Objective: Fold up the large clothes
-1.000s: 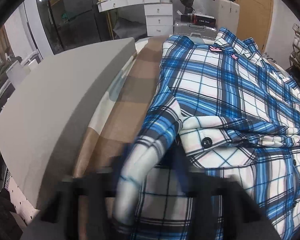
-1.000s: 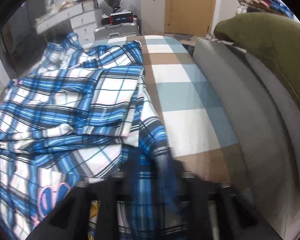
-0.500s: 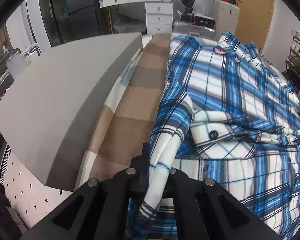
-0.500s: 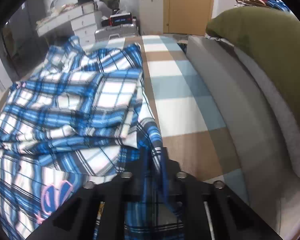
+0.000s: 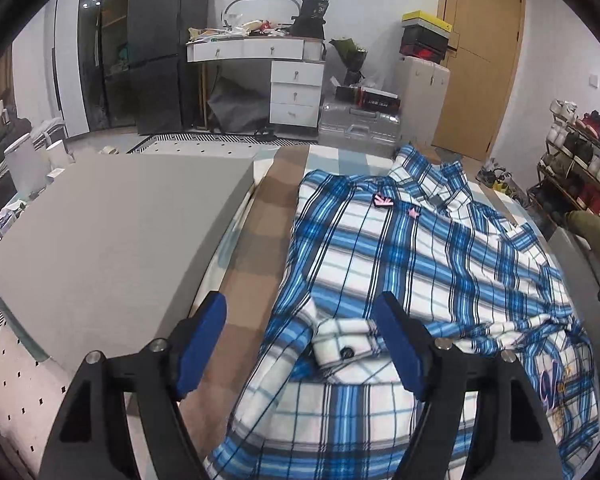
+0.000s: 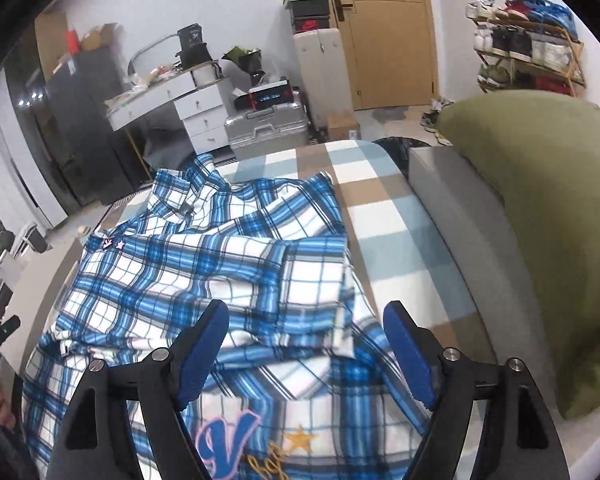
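A blue and white plaid shirt (image 5: 420,264) lies spread on a checked bed cover (image 5: 260,240), sleeves folded in over the body. A buttoned cuff (image 5: 344,350) lies between the fingers of my left gripper (image 5: 302,336), which is open and empty above the shirt's left edge. The same shirt (image 6: 204,272) shows in the right wrist view with a "V" print (image 6: 224,444) near its bottom. My right gripper (image 6: 306,344) is open and empty above the shirt's right edge.
A grey cushion block (image 5: 112,232) borders the bed on the left, another grey block (image 6: 472,220) and an olive pillow (image 6: 548,220) on the right. A white desk (image 5: 268,64), a silver suitcase (image 5: 360,132), a door (image 5: 480,52) and a shoe rack (image 6: 528,52) stand beyond.
Both grippers were shut on the shirt's side edges; they have let go, opened and lifted back. The shirt edges now lie flat on the bed.
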The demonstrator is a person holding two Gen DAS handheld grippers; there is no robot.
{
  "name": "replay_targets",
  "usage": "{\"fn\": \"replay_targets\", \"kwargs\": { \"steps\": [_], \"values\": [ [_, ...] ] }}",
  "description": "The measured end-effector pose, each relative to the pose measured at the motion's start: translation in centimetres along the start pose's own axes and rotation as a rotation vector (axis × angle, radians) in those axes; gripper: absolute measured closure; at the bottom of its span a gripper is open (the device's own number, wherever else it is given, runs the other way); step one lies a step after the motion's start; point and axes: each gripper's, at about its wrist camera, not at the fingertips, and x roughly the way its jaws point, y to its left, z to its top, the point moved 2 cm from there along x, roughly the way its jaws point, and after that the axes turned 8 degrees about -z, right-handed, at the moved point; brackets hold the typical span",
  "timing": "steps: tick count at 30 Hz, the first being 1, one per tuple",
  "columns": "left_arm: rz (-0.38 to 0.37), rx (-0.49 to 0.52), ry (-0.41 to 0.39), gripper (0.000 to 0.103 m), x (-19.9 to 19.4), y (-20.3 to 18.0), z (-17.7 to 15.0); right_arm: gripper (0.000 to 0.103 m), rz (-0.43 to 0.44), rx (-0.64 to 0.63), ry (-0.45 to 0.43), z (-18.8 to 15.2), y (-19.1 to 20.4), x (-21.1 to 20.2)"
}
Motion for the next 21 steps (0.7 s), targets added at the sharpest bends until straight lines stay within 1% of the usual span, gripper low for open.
{"fn": "replay_targets", "kwargs": {
  "steps": [2, 4, 5, 7, 8, 9, 10, 12, 16, 17, 18, 19, 20, 21],
  "values": [
    [-0.028, -0.011, 0.031, 0.030, 2.2, -0.4, 0.4, 0.023, 0.003, -0.019, 0.030, 0.1, 1.2, 1.5],
    [-0.031, -0.001, 0.095, 0.030, 4.9, -1.0, 0.3, 0.024, 0.002, -0.035, 0.068, -0.2, 2.1, 2.8],
    [-0.003, 0.020, 0.138, 0.030, 6.5, -1.3, 0.0, 0.024, 0.012, -0.057, 0.080, -0.5, 2.8, 3.8],
    [0.057, 0.047, 0.198, 0.030, 9.0, -1.5, -0.6, 0.024, -0.008, -0.083, 0.103, -0.7, 3.3, 5.3],
    [0.076, 0.044, 0.225, 0.030, 10.1, -1.3, -0.9, 0.024, -0.026, -0.079, 0.122, -0.7, 3.1, 6.2],
    [0.079, 0.029, 0.244, 0.030, 10.7, -1.0, -1.2, 0.024, -0.037, -0.067, 0.136, -0.7, 2.7, 6.7],
    [0.075, 0.009, 0.257, 0.030, 11.1, -0.7, -1.4, 0.024, -0.043, -0.045, 0.149, -0.6, 2.1, 7.4],
    [0.056, -0.007, 0.245, 0.030, 11.1, -0.3, -1.6, 0.024, -0.064, 0.006, 0.166, -0.3, 0.6, 8.5],
    [0.026, -0.032, 0.236, 0.030, 11.3, 0.5, -1.6, 0.024, -0.067, 0.079, 0.224, -0.4, -1.3, 10.7],
    [0.026, -0.033, 0.233, 0.034, 11.3, 0.5, -1.6, 0.024, -0.067, 0.078, 0.230, -0.5, -1.3, 11.0],
    [0.047, -0.015, 0.224, 0.054, 11.2, 0.4, -1.6, 0.031, -0.086, 0.061, 0.213, -0.6, -1.2, 11.0],
    [0.064, 0.009, 0.221, 0.067, 11.0, 0.2, -1.7, 0.035, -0.106, 0.037, 0.207, -0.6, -1.0, 11.0],
    [0.069, 0.017, 0.223, 0.079, 10.8, 0.0, -1.7, 0.051, -0.122, 0.010, 0.199, -0.7, -0.7, 11.0],
    [0.073, 0.025, 0.223, 0.087, 10.6, -0.1, -1.7, 0.070, -0.134, -0.006, 0.191, -0.8, -0.6, 10.9]
  ]
}}
